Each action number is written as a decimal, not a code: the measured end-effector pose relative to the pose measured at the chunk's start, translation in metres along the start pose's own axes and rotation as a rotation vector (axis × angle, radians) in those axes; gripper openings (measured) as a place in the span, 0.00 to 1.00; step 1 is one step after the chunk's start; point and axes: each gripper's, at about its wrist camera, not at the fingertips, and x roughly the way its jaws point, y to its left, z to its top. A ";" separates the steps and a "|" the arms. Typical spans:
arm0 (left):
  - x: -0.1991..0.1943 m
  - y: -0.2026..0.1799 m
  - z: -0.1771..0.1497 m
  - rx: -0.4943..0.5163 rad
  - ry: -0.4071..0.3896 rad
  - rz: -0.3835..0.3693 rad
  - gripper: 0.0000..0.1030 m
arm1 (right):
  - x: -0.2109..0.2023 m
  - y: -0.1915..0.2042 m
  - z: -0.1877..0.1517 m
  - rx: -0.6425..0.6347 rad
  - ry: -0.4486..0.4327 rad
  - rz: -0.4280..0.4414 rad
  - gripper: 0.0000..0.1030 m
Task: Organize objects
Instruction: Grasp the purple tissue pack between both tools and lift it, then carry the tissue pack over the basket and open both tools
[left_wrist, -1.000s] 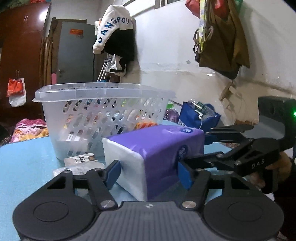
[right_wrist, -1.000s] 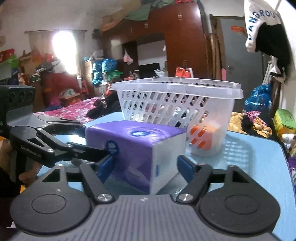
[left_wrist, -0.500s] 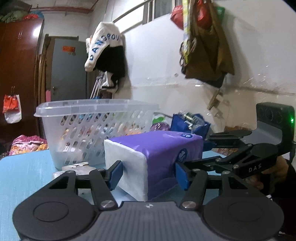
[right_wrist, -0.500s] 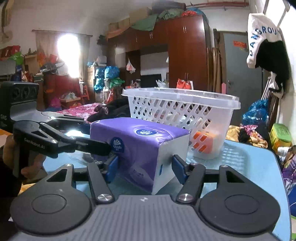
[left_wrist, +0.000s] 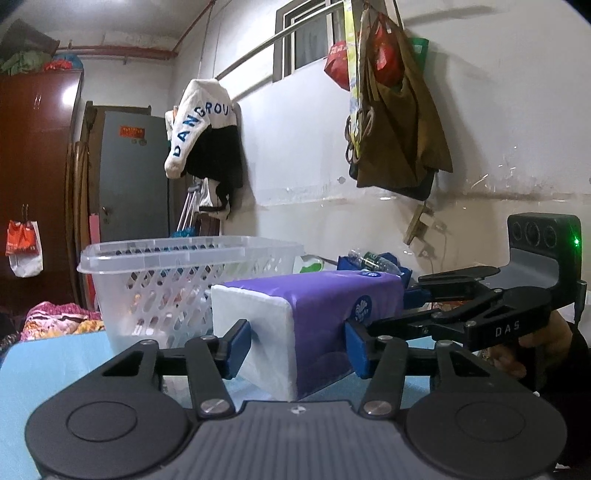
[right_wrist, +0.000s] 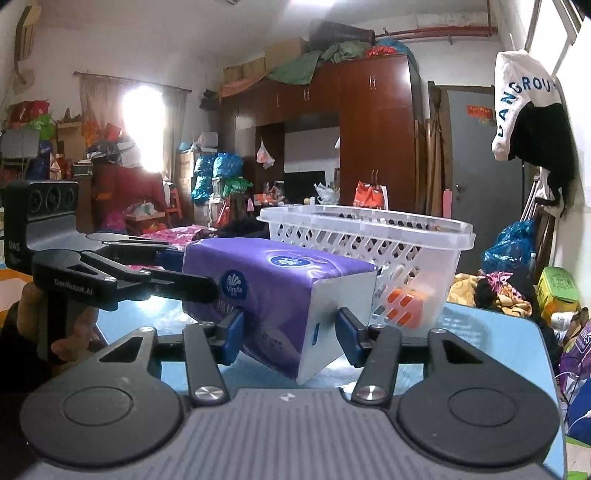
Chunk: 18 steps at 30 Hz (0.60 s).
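You've got the purple tissue pack (left_wrist: 325, 317) pinched end to end, just in front of the basket (left_wrist: 177, 273): left fingers (left_wrist: 240, 345) and right fingers (right_wrist: 347, 334) closing on its two white ends, long axis running along the basket's near wall.

Both claws closing on tissue pack (left_wrist: 325, 317); pack lifted, tilted.

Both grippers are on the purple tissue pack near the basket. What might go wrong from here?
1. The tissue pack is soft; the left gripper and right gripper jaws are closing on opposite ends, so it may buckle or slip.
2. It hangs tilted above the blue table; uneven lifting could twist it loose.
3. The white basket stands just behind, already holding an orange cube; the pack may catch its rim.
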 end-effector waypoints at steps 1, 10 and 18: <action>0.000 -0.001 0.001 0.002 -0.003 0.002 0.55 | 0.000 -0.001 0.001 -0.001 -0.002 -0.001 0.53; -0.005 -0.002 0.029 0.036 -0.053 0.023 0.54 | 0.002 -0.004 0.030 -0.042 -0.050 -0.019 0.53; 0.004 0.006 0.095 0.101 -0.120 0.069 0.54 | 0.012 -0.014 0.081 -0.078 -0.118 -0.049 0.53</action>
